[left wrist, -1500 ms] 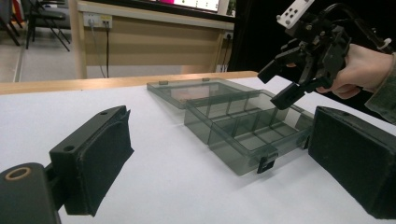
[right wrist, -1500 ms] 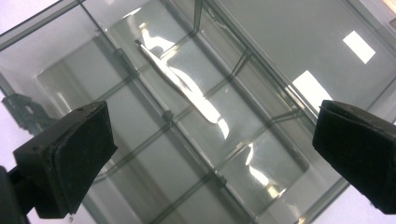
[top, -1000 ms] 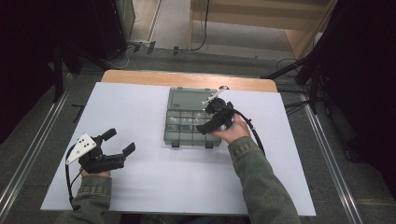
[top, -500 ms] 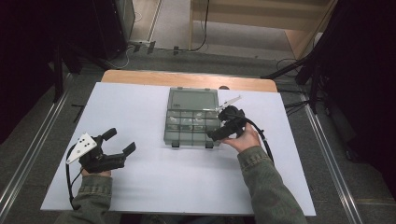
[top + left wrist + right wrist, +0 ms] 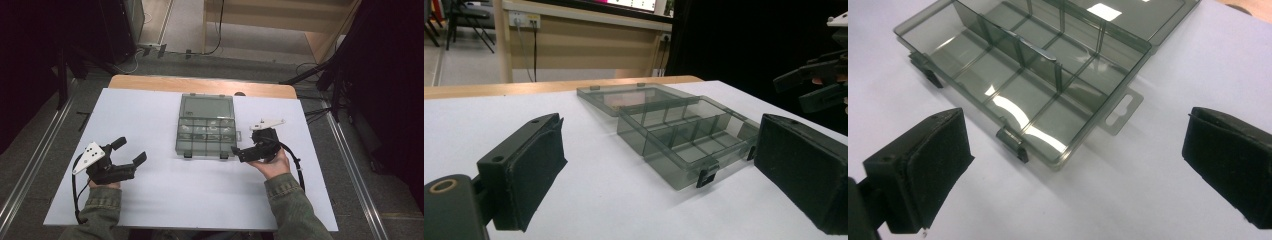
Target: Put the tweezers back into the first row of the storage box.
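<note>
White bench (image 5: pixel 150 200) under dim room light, with the compartment box (image 5: pixel 205 131) lying open at mid-frame.
At lower left the left gripper (image 5: pixel 130 151) rested well apart from the box, fingers spread and empty; at right the right gripper (image 5: pixel 239 151), nearer, also spread and empty, pointed left at the box's near right corner, whose latch (image 5: pixel 1013 141) lay between its fingers.

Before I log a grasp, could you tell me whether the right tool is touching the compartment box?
Apart. The right gripper view shows the right tool open, with bare white table between both pads and the open compartment box.
</note>
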Available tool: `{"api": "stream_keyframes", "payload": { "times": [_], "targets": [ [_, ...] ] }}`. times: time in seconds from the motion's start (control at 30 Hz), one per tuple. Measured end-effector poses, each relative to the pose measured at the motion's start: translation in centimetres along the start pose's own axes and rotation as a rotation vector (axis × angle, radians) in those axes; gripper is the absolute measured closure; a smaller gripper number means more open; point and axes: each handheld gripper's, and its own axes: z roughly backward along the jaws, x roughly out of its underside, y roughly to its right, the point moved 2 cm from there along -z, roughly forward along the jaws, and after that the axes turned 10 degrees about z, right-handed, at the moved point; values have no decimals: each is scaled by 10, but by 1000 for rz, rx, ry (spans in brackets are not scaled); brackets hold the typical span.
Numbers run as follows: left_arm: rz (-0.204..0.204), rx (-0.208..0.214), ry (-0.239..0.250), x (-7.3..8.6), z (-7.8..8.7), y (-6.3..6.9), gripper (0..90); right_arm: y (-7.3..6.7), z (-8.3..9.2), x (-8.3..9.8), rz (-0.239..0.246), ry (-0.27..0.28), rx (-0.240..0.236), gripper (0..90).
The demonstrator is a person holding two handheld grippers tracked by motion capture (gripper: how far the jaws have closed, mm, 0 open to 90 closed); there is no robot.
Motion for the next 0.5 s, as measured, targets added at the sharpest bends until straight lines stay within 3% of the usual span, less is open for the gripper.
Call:
{"api": "stream_keyframes", "payload": {
  "times": [0.1, 0.17, 0.2, 0.27, 0.37, 0.5],
  "targets": [
    [1, -1, 1, 0, 1, 0, 57, 0, 6, 7, -24, 50, 9, 0],
    [0, -1, 0, 0, 1, -1, 57, 0, 9, 11, -46, 49, 12, 0],
    [0, -2, 0, 0, 1, -1, 57, -1, 11, 13, -41, 55, 26, 2],
    [-4, -5, -2, 0, 0, -1, 57, -4, 16, 19, -37, 126, 49, 16],
    [-12, -14, -5, -1, 0, -2, 57, -7, 20, 28, -32, 171, 49, 10],
    [-11, -14, -2, -1, 1, -1, 57, -9, 26, 33, -23, 186, 49, 0]
  ]
}}
